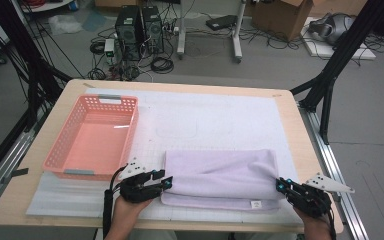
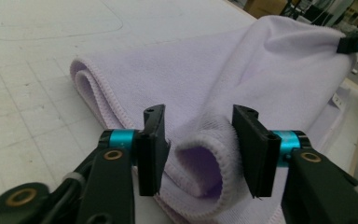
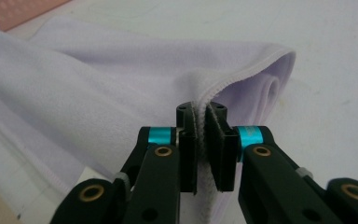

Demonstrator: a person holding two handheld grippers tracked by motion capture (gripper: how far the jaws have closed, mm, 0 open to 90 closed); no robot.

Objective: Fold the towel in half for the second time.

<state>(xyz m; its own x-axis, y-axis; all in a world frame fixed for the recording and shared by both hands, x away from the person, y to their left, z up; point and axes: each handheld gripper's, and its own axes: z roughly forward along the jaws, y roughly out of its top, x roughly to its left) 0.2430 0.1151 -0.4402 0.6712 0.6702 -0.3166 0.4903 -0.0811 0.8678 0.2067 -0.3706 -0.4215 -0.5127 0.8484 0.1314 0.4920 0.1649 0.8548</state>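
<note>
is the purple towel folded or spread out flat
Folded: the lilac towel lies doubled in layers, with rolled fold edges showing at both ends.

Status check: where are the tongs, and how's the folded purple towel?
Left tongs open around towel edge. Right tongs pinching opposite edge. Towel folded, flat. Pink basket alongside, clear.

Each gripper (image 1: 166, 183) is black, with flat black pads (image 2: 256, 149), a turquoise collar behind each pad, brass-coloured rivets on the links, a grey three-cornered plate on top and a black cable trailing toward 6 o'clock.
</note>
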